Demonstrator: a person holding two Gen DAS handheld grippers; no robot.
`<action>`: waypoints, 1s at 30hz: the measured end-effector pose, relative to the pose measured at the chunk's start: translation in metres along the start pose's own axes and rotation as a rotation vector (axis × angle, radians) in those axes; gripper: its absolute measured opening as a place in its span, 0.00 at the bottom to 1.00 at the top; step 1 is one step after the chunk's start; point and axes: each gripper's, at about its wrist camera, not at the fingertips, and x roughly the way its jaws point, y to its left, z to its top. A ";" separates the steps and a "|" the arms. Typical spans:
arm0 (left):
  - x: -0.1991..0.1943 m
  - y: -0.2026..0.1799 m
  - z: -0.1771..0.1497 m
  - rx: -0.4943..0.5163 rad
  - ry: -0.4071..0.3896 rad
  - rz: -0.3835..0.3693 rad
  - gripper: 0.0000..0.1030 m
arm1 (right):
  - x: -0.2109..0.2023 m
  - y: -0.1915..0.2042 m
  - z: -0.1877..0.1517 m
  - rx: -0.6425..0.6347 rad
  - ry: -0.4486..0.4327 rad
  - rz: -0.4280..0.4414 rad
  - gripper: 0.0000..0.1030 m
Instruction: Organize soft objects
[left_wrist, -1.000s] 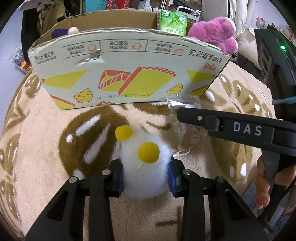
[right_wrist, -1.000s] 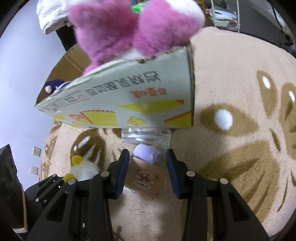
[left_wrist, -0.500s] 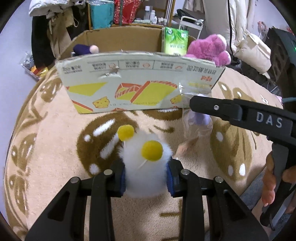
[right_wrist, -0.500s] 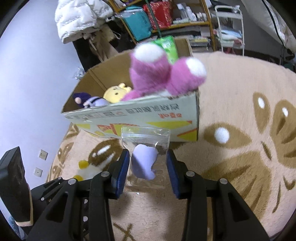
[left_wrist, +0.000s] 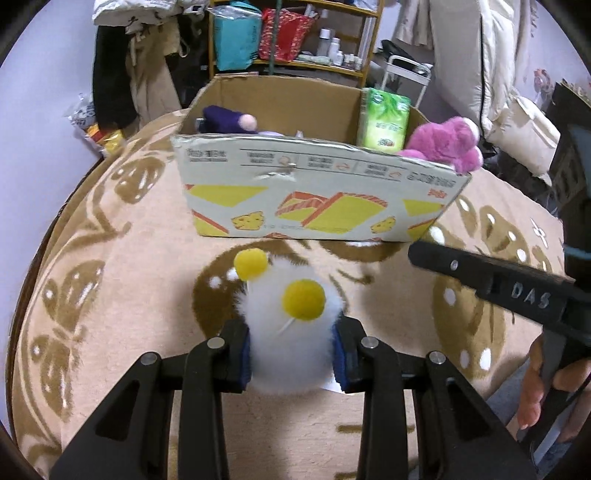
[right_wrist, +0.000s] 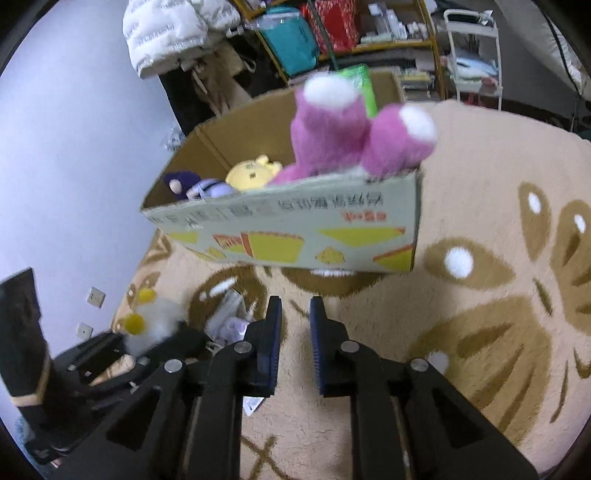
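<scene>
My left gripper (left_wrist: 291, 354) is shut on a white fluffy toy (left_wrist: 288, 328) with two yellow pompoms, held above the rug in front of the cardboard box (left_wrist: 314, 199). My right gripper (right_wrist: 295, 332) has its jaws close together with nothing between them. The clear bag with a lilac toy (right_wrist: 231, 325) lies on the rug to its left, beside the white toy (right_wrist: 155, 321). The box (right_wrist: 295, 229) holds a pink plush (right_wrist: 347, 136), a yellow plush (right_wrist: 255, 171) and a purple doll (right_wrist: 181, 182). The right gripper's body (left_wrist: 498, 288) shows at the right of the left wrist view.
A green pack (left_wrist: 384, 122) stands in the box's back right corner. Shelves (left_wrist: 295, 33), hanging clothes (left_wrist: 136, 74) and a white cart (right_wrist: 472, 51) stand behind the box. The patterned rug (right_wrist: 498, 295) ends at a dark edge (left_wrist: 48, 229) on the left.
The bagged lilac toy has slipped out of my right gripper and now lies on the rug; its jaws have closed further. Both grippers have risen and drawn back from the box.
</scene>
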 end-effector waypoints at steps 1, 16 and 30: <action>0.000 0.003 0.000 -0.010 0.006 0.012 0.31 | 0.003 0.001 0.000 -0.002 0.009 0.006 0.18; -0.024 0.035 0.007 -0.036 0.015 0.144 0.31 | 0.041 0.042 -0.011 -0.175 0.113 0.032 0.67; -0.037 0.067 0.016 -0.094 -0.030 0.181 0.31 | 0.091 0.076 -0.029 -0.404 0.210 -0.039 0.77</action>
